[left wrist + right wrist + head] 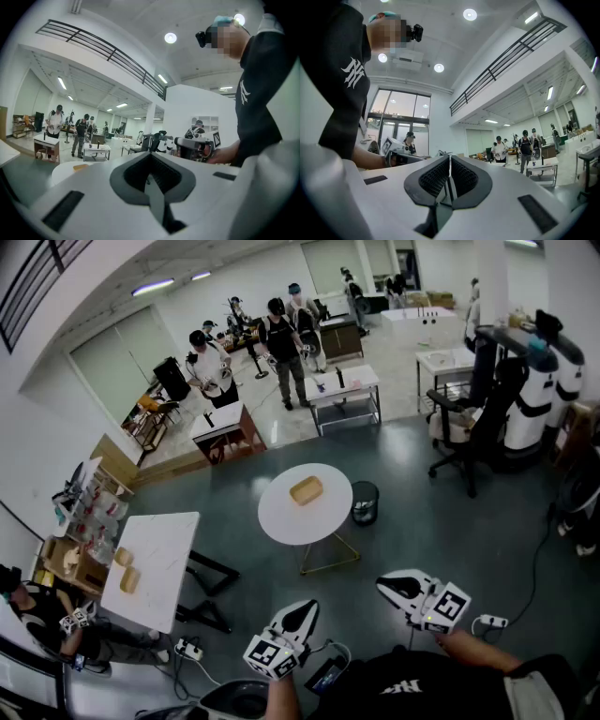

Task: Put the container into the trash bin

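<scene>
Container [306, 490]: one is counted on the round table [277, 521], a shallow tan container lying near the middle of the top, touched by nothing. In the left gripper view it is seen as a small tan shape [80, 166] on the same white top, far ahead of the jaws.

One black mesh bin [365, 502] is set on the floor just beside the table's right edge, upright. What is inside it cannot be made out.

Two grippers are held well short of the table, on the near side of it. The left gripper [307, 605] is kept below the table's near edge, its jaws pressed together with nothing between them. The right gripper [383, 584] is kept further right of the table; its ribbed pads [436, 177] are also brought together and nothing is held.

To the left of the round table one rectangular table [164, 549] is placed, and two tan items [123, 556] are laid on it near its left edge. Two power strips [187, 650] are seen on the floor on the near side, one at each side. One office chair [469, 423] is stood right of the round table, beyond the bin. Beyond the round table, several standing people [282, 343] are grouped around further tables.
</scene>
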Demonstrator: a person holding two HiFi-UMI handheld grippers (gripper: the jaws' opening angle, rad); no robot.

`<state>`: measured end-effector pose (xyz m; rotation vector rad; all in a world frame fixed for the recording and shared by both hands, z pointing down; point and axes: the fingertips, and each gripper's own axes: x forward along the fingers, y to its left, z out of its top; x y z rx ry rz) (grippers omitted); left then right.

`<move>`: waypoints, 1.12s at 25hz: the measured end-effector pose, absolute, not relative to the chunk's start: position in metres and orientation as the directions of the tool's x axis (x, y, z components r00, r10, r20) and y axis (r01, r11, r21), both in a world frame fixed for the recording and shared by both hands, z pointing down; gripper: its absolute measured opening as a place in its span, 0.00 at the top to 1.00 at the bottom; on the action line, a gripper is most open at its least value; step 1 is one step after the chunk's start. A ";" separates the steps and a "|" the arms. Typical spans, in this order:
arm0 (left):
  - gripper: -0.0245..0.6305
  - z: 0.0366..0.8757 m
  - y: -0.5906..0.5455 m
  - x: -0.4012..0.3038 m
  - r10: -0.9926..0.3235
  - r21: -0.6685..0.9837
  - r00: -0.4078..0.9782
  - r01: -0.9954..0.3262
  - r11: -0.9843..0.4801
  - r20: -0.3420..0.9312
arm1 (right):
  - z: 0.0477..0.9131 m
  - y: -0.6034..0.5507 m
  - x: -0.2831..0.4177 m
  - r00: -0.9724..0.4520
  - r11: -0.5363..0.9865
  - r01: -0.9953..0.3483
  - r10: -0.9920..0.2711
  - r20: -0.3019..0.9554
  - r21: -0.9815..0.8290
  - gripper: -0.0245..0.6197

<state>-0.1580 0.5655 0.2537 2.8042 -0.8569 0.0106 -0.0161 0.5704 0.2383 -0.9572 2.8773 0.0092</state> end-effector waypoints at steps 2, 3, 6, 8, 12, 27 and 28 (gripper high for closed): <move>0.96 0.256 0.571 -0.158 -0.535 0.199 0.842 -0.537 -0.820 0.068 | 0.240 0.573 -0.027 -0.792 0.798 -0.602 -0.603 -0.094 -0.044 0.90; 0.96 0.258 0.572 -0.159 -0.528 0.209 0.847 -0.529 -0.822 0.068 | 0.241 0.574 -0.032 -0.788 0.792 -0.607 -0.610 -0.084 -0.058 0.90; 0.96 0.259 0.578 -0.161 -0.501 0.246 0.863 -0.500 -0.830 0.061 | 0.241 0.574 -0.037 -0.775 0.775 -0.625 -0.631 -0.042 -0.095 0.90; 0.96 0.254 0.585 -0.159 -0.480 0.245 0.876 -0.477 -0.844 0.048 | 0.242 0.576 -0.037 -0.774 0.774 -0.629 -0.632 -0.036 -0.078 0.90; 0.96 0.250 0.591 -0.158 -0.478 0.238 0.878 -0.473 -0.848 0.040 | 0.246 0.583 -0.041 -0.779 0.778 -0.623 -0.627 -0.027 -0.079 0.90; 0.96 0.249 0.588 -0.140 -0.493 0.249 0.868 -0.490 -0.836 0.051 | 0.251 0.582 -0.019 -0.784 0.777 -0.617 -0.621 0.007 -0.123 0.90; 0.96 0.249 0.587 -0.136 -0.489 0.249 0.871 -0.486 -0.838 0.052 | 0.252 0.583 -0.015 -0.782 0.775 -0.619 -0.623 0.009 -0.127 0.90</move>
